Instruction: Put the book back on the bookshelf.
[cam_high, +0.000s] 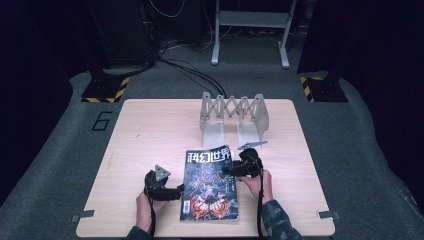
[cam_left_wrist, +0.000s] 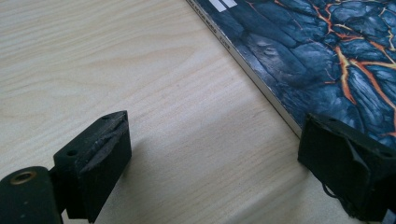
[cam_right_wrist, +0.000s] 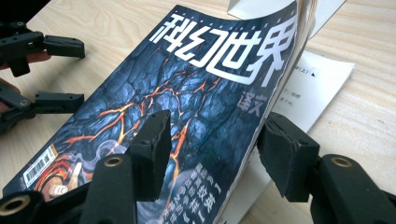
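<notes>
- A light wooden table (cam_high: 150, 130) is set on a grey floor.
- A magazine (cam_high: 210, 185) with a dark, lava-patterned cover is laid on it near the front edge, slightly right of the middle.
- A grey folding rack (cam_high: 234, 117) is stood at the far side, well apart from the magazine.

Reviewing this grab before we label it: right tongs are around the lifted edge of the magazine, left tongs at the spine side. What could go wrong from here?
1. The right tongs straddle only part of the magazine: some pages lie flat beneath, so the cover may curl, crease or tear.
2. The left tongs stand open at the spine edge, one jaw over the cover, not gripping; the magazine may slide on the table.
3. The scissor rack stands just behind, so a lifted magazine could knock it.
</notes>
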